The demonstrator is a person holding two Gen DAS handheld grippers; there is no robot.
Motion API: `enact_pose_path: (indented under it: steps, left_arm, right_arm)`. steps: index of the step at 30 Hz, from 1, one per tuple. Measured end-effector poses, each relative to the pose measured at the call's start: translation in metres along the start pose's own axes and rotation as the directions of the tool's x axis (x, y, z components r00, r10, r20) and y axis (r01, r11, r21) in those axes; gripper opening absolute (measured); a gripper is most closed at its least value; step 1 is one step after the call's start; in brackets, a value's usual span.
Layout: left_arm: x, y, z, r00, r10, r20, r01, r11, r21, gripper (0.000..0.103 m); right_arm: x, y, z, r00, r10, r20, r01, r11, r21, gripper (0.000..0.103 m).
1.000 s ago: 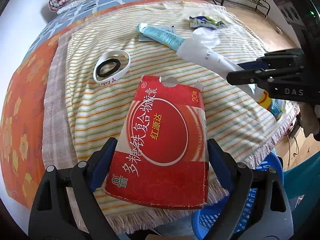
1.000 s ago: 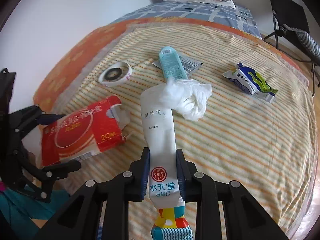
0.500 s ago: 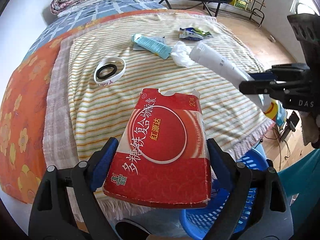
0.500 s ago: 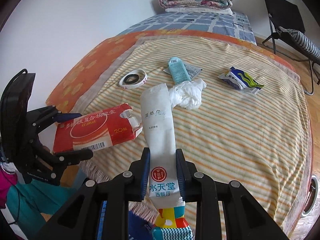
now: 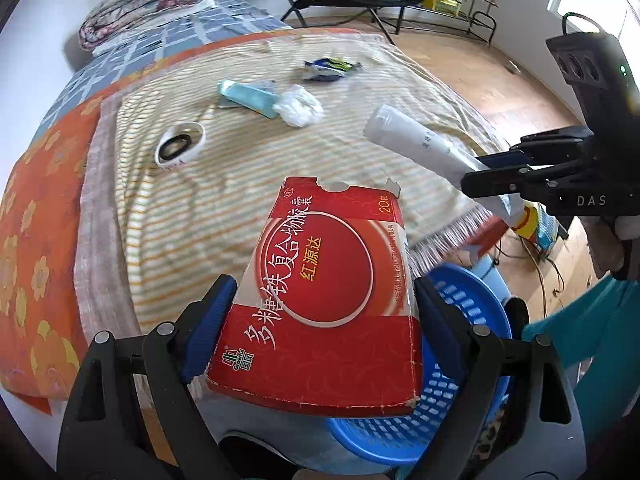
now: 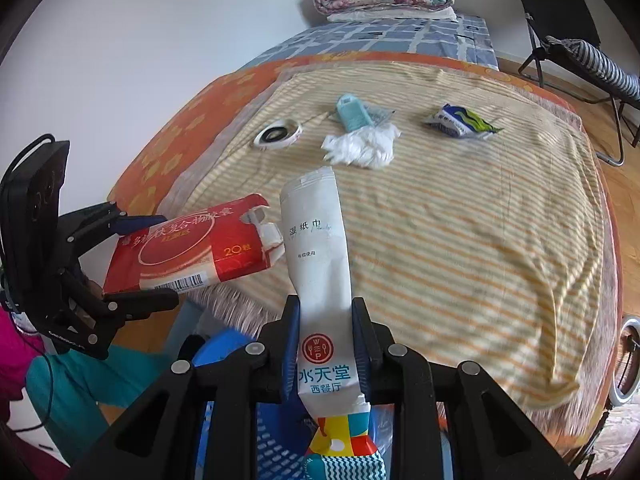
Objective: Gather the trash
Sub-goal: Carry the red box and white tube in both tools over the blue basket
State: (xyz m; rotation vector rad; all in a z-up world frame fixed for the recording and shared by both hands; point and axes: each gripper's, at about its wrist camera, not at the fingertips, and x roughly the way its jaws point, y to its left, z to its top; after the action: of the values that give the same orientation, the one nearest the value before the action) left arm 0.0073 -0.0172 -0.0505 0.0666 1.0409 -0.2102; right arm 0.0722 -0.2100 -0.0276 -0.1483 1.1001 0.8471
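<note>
L gripper (image 5: pixel 320 312): jaws wide, clamped on red box (image 5: pixel 332 292) by its sides; box was held off the bed edge, partly over blue basket (image 5: pixel 460 360).
Tape roll (image 6: pixel 277 133): lay flat on striped blanket (image 6: pixel 460 232), far left of the loose trash.
Teal tube (image 6: pixel 352 114): on blanket, touching white tissue wad (image 6: pixel 362 147) just in front of it.
R gripper (image 6: pixel 325 340): jaws nearly together, pinched on white wipe packet (image 6: pixel 316 240); packet stuck out over bed edge.
Snack wrapper (image 6: pixel 460 120): on blanket, right of tissue, apart from it.
</note>
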Motion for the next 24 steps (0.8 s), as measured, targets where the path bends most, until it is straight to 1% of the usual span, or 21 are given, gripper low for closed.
enact_pose_path:
  steps: [9, 13, 16, 20, 24]
  left_arm:
    - [-0.007, -0.025, -0.040, 0.999, -0.032, -0.028, 0.032, 0.999, 0.022, 0.090]
    - [-0.005, -0.035, -0.056, 0.998, -0.038, -0.052, 0.040, 0.999, 0.036, 0.090]
    - [-0.003, -0.040, -0.068, 0.996, -0.050, -0.072, 0.053, 0.998, 0.036, 0.090]
    - [0.001, -0.046, -0.079, 0.994, -0.056, -0.096, 0.060, 0.997, 0.047, 0.090]
    - [0.006, -0.048, -0.086, 0.991, -0.066, -0.117, 0.072, 0.996, 0.045, 0.090]
  right_arm:
    - [-0.011, 0.010, -0.041, 0.999, 0.034, -0.027, -0.034, 0.999, 0.011, 0.024]
    - [-0.008, 0.013, -0.061, 0.998, 0.030, -0.053, -0.029, 0.999, 0.013, 0.024]
    - [-0.005, 0.013, -0.075, 0.997, 0.041, -0.069, -0.039, 0.999, 0.030, 0.024]
    - [-0.004, 0.014, -0.086, 0.996, 0.046, -0.080, -0.043, 0.998, 0.040, 0.024]
    - [0.003, 0.019, -0.097, 0.992, 0.057, -0.110, -0.053, 0.998, 0.039, 0.024]
